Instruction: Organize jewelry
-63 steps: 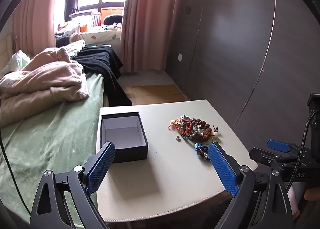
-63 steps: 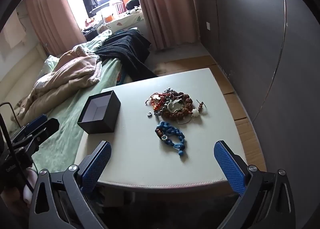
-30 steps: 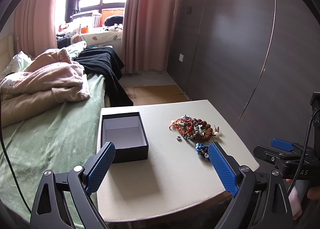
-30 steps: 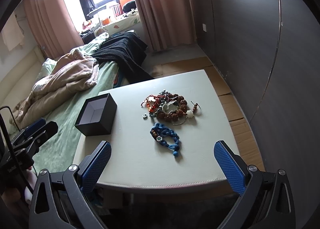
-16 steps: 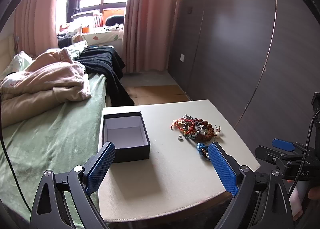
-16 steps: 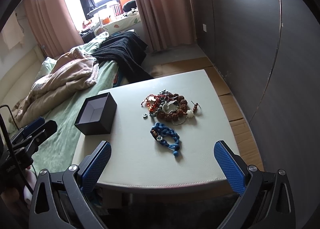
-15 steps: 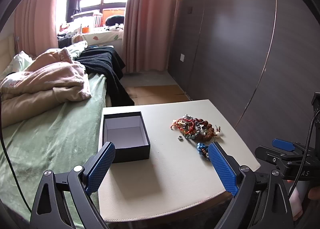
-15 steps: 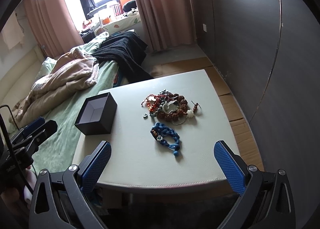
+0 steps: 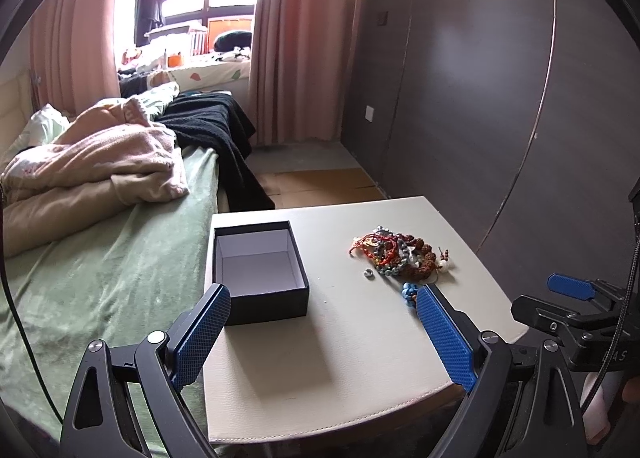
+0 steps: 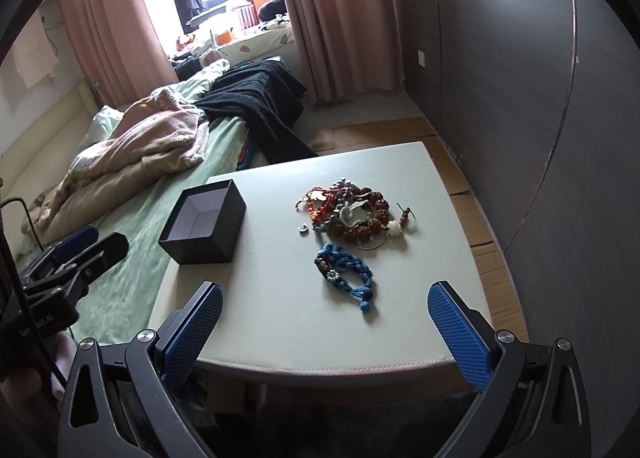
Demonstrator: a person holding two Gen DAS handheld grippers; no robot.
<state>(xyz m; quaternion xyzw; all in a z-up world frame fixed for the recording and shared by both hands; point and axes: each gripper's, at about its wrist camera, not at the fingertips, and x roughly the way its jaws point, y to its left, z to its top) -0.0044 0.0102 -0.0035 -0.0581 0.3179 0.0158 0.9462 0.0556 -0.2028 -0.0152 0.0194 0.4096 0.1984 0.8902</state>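
An open black box (image 9: 259, 270) (image 10: 204, 222) with a pale inside stands on the left part of a beige table (image 9: 360, 358) (image 10: 296, 322). A tangled pile of beaded jewelry (image 9: 394, 256) (image 10: 350, 214) lies to its right, with a small ring (image 10: 303, 229) beside it and a blue braided bracelet (image 10: 346, 270) nearer me. My left gripper (image 9: 322, 332) is open and empty above the table's near edge, in front of the box. My right gripper (image 10: 324, 330) is open and empty above the near edge, short of the blue bracelet.
A bed with a green cover (image 9: 100, 258), a pink blanket (image 9: 92, 166) and black clothing (image 9: 216, 130) adjoins the table's left side. A dark wardrobe wall (image 9: 500, 98) runs along the right. Cardboard (image 9: 320, 182) lies on the floor behind the table.
Both views have drifted slightly; the table and jewelry sit a touch farther in the right wrist view. Both grippers stay open and nothing on the table has moved.
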